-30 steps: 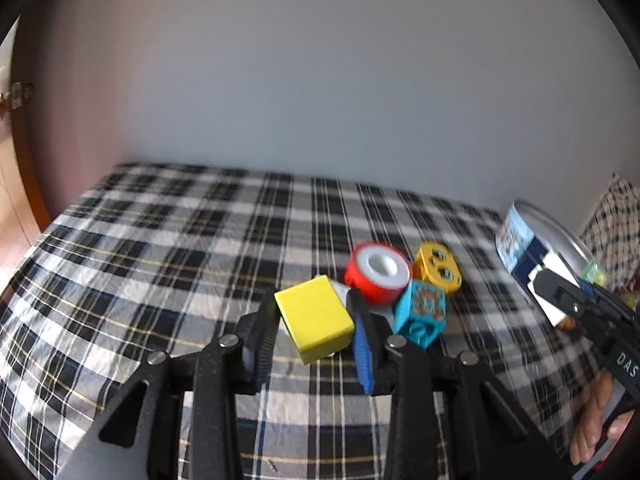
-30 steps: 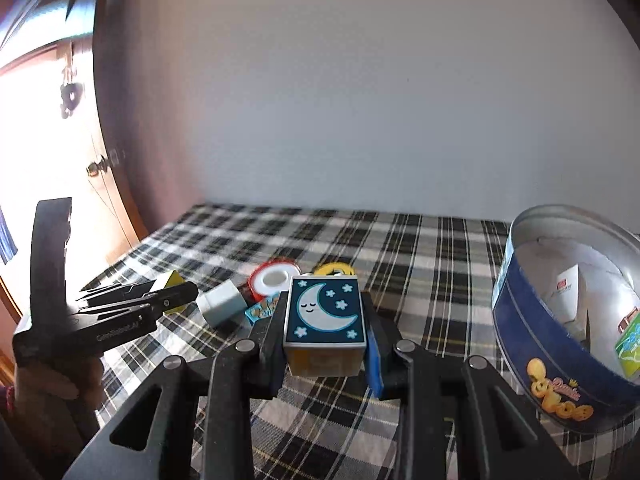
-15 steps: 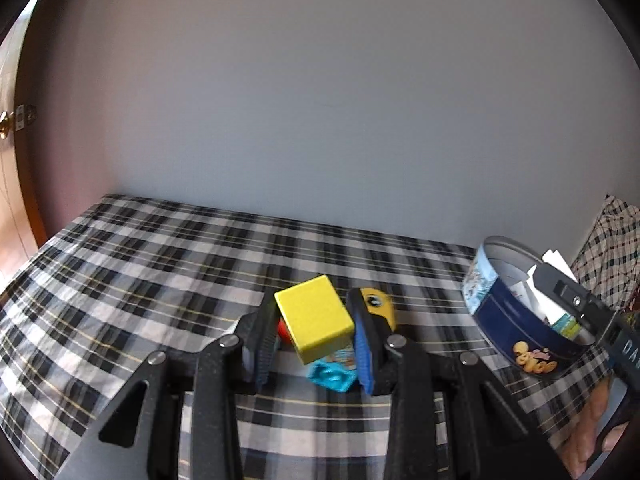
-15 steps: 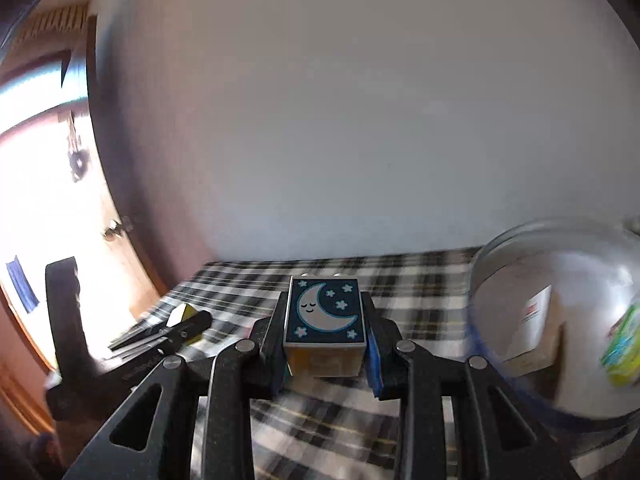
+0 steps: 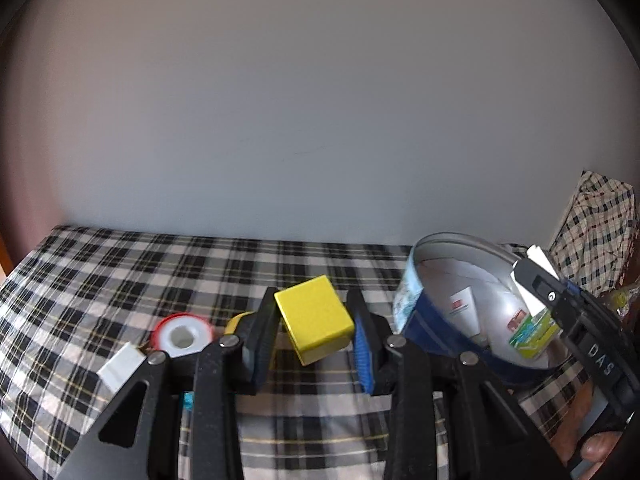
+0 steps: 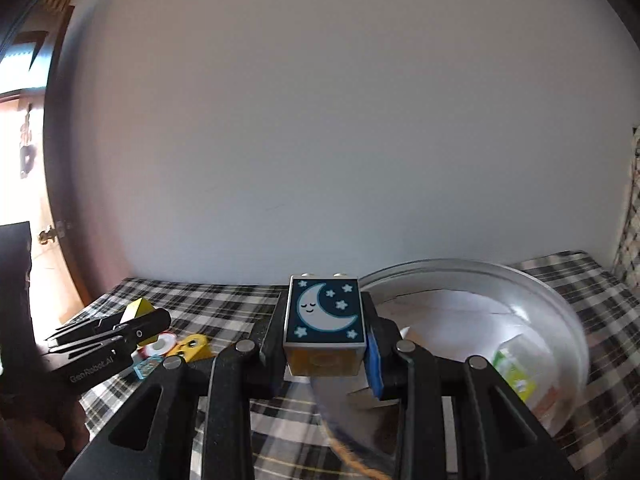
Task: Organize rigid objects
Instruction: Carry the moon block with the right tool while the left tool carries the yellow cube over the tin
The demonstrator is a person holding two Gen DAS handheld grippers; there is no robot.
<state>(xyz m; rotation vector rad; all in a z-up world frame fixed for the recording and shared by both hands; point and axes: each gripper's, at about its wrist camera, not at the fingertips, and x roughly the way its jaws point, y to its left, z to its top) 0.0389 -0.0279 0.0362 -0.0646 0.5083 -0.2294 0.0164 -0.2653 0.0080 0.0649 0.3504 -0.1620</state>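
Left gripper [image 5: 316, 330] pinching a yellow block [image 5: 314, 319], tilted between the pads, carried clear above the checked bedcover [image 5: 100, 276]. Right gripper [image 6: 326, 340] clamped on a moon-and-stars block [image 6: 325, 316], printed face up, studs at its far edge. Change over the last second: both grippers swung from the loose pile toward the round blue tin [image 5: 424, 328]; grips unchanged, no slip of either block. In the left view the tin went from far right edge to just right of the gripper, its open mouth facing in; in the right view its rim [image 6: 460, 268] now sits right behind and to the right of the moon block, blurred from motion. Judgement: both blocks are in transit and close to drop-off, right one looks nearer to being over the opening. Tin already holds a white carton [image 5: 460, 308] and a green-printed packet [image 5: 532, 334], so landing room is partly taken. Left behind, to the left of and below the left gripper: red-and-white tape roll [image 5: 182, 336], white block [image 5: 120, 368], yellow toy with eyes [image 6: 192, 346], a teal piece [image 6: 146, 366] mostly hidden by the fingers. Risk: the two grippers converge on one tin mouth, the right gripper's body already crosses its right side in the left view, so they may clash; near rim could catch a block.
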